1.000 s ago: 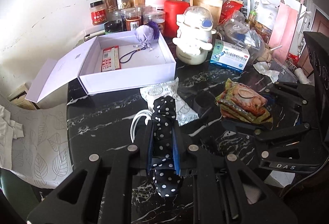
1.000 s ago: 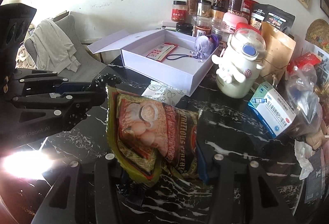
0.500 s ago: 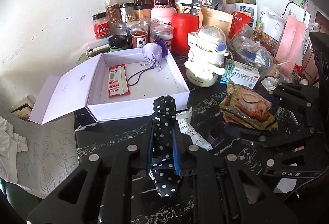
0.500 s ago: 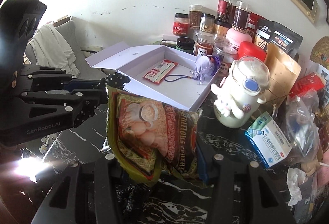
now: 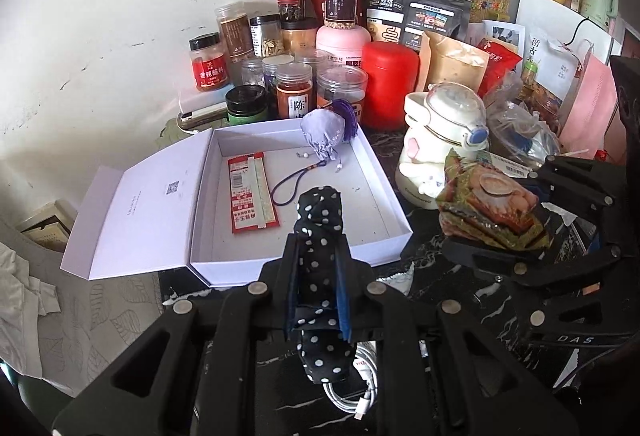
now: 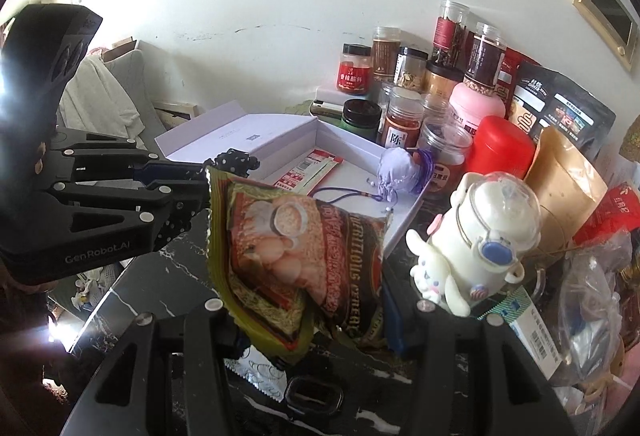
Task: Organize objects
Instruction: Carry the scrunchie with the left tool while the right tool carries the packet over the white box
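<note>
left tongs [image 5: 318, 276] clamped, right tongs [image 6: 304, 300] clamped — both raised

The scrunchie [image 5: 319, 276] hides the box's [image 5: 248, 272] near floor — the cereal packet [image 6: 296, 260] covers the box's front wall [image 6: 408, 211]. Jar labels [image 5: 298, 109] are too small to read — the cable [image 5: 356, 392] is partly hidden.

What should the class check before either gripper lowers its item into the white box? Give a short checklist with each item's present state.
1. Left gripper shut on polka-dot pouch: ok.
2. Right gripper shut on cereal packets: ok.
3. White box lid open: ok.
4. Bare floor in the box beside red sachet and lilac pouch: ok.
5. Pouch tip past the box's near wall: ok.
6. Cereal packets above the box: cannot tell.
</note>
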Available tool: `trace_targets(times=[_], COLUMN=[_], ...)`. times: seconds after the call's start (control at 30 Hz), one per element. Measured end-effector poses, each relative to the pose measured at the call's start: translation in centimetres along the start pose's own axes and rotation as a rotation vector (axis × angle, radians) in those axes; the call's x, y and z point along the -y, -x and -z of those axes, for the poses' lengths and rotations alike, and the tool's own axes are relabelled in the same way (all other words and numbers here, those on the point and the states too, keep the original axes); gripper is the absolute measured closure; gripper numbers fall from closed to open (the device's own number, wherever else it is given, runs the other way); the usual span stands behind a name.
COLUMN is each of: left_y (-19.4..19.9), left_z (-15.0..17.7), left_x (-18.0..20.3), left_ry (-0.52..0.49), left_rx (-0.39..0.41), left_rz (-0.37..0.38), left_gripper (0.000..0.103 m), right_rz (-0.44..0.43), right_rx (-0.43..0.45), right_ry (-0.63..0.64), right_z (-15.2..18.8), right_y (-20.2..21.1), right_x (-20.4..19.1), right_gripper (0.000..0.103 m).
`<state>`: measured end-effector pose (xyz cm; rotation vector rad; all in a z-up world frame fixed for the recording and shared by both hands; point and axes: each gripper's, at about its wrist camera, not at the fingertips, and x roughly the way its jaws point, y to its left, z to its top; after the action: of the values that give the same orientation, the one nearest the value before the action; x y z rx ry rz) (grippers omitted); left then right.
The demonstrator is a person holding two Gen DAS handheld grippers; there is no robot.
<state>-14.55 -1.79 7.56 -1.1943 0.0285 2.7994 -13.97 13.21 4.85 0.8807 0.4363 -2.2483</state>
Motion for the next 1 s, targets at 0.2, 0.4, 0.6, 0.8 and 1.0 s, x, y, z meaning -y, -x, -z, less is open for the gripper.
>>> trace_targets(times=[0.2, 0.4, 0.6, 0.8, 1.0], left_y=[-2.2, -4.1, -6.0, -8.3, -10.7], left_z=[-2.5, -4.9, -6.8, -8.4, -9.4], left_x=[-1.4, -2.9, -4.3, -6.0, -7.3], left_ry=[-0.002, -0.019, -0.02, -0.026, -0.03], left_rx=[-0.001, 0.014, 0.025, 0.029, 0.01], left_rz=[-0.007, -0.041, -0.067, -0.081, -0.082], left_gripper=[0.088, 0.088, 0.088, 0.088, 0.088], right_rz=[-0.008, -0.015, -0.019, -0.001, 0.015], right_rx=[0.013, 0.011, 0.009, 0.006, -0.001], right_ry=[0.011, 0.016, 0.001, 0.003, -0.014], right_z=[-1.9, -3.7, -5.4, -6.8, -8.3], right_y=[-1.7, -3.8, -6.1, -7.9, -9.7], right_x=[1.2, 1.9, 2.8, 3.4, 4.2], right_gripper=[0.052, 0.052, 0.052, 0.052, 0.052])
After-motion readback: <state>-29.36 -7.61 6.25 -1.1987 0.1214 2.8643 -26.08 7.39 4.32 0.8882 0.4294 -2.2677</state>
